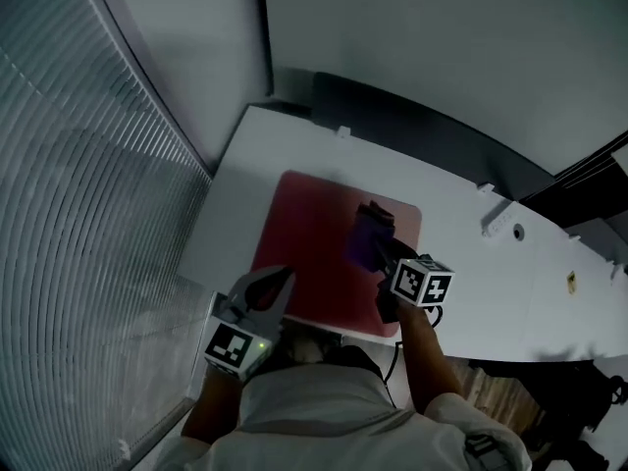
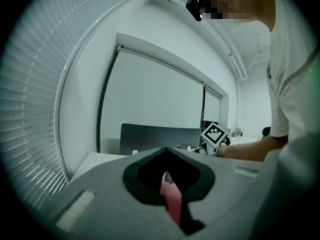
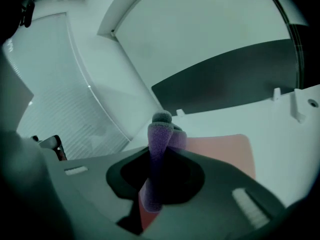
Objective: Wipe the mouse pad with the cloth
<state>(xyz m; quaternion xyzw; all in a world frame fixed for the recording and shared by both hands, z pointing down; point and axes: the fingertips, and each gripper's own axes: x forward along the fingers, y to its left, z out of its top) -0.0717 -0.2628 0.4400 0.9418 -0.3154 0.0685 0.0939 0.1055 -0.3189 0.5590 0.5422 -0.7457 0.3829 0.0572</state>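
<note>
Setting: white counter [image 1: 294,135] beside slatted window blinds [image 1: 78,214], with a dark panel [image 1: 412,126] along the counter's far edge.
Mouse pad: red mouse pad [image 1: 314,243], lying flat on the counter in front of the person.
Cloth: purple cloth [image 1: 371,238], bunched and standing up from the right half of the mouse pad, touching it.
Right gripper: right gripper [image 1: 385,253], above the pad's right side, jaws clamped on the cloth.
Left gripper: left gripper [image 1: 273,285], at the pad's near left corner, jaws drawn almost together with nothing held; only a thin strip of red pad shows through the slit.
</note>
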